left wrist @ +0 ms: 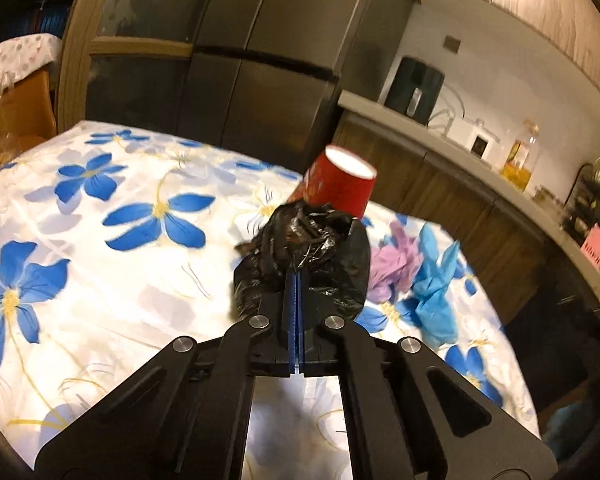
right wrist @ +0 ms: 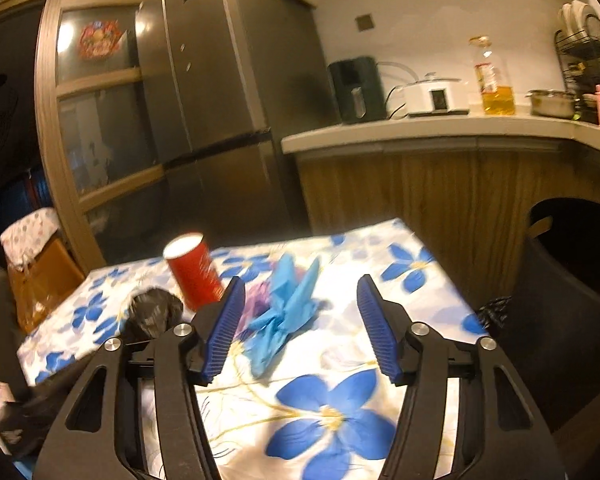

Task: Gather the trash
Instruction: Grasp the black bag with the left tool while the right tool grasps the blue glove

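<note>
Two grippers at work | left gripper (left wrist: 296, 276) clamped on crumpled black plastic bag (left wrist: 300, 260) on flowered surface (left wrist: 100, 280) | right gripper (right wrist: 300, 320) parted, empty, nearing blue tissue (right wrist: 284, 312) | purple wrapper (left wrist: 392, 268) just beside | red paper cup (left wrist: 336, 184) inverted behind | step: gathering litter; next: lift the bag, pinch the tissue.

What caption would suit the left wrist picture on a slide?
Left gripper shut on a crumpled black plastic bag on the floral tablecloth, red cup just behind.
</note>
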`<state>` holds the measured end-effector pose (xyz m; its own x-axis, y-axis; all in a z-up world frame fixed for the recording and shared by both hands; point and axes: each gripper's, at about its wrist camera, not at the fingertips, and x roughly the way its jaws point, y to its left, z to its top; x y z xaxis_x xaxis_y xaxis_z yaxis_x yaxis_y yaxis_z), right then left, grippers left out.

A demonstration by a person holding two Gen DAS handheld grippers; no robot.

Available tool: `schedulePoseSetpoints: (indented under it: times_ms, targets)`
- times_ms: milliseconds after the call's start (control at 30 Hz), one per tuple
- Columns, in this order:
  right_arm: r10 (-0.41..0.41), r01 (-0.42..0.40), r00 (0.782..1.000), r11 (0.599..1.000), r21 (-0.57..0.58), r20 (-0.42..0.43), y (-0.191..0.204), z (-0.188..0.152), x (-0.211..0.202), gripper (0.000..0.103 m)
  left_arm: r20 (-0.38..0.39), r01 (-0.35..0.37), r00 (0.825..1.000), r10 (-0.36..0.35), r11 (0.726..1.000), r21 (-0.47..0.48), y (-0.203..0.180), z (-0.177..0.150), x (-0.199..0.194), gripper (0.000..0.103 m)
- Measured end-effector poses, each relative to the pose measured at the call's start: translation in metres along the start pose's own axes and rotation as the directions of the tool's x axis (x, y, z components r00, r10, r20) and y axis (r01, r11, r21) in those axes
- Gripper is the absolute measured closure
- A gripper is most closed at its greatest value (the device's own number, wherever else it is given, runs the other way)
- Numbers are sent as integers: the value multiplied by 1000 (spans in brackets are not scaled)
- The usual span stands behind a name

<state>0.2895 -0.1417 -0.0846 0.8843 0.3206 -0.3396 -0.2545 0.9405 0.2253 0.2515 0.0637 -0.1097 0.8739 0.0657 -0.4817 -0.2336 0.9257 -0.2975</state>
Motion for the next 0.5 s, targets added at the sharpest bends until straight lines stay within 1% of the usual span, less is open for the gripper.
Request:
schedulePoseSetpoints:
  times_ms: [67,200,367,400,467,500]
  targets:
    - [15,-16,999,1000,-11,-36,6,-7,10,49,22,17,1000,-17,1000,4,1,2,-8,103]
    - [26,-30,995,999,-37,-91,17,-17,25,56,34,41,999,-41,999,6,3,4,-15,103]
    - [32,-39,986,999,-38,-162,19,-23,41,67,51,41,998,-40,999,-4,8,8,-19,103]
    - [32,-40,984,998,-40,-175,20,-25,44,68,53,41,998,-41,999,-4,8,9,-20,103]
    - [34,-44,977,998,-43,-209,20,-29,52,74,56,39,998,-39,999,-2,9,9,-21,103]
    - [36,-46,975,998,-42,-219,20,-30,54,79,55,39,998,-38,999,-2,9,9,-21,103]
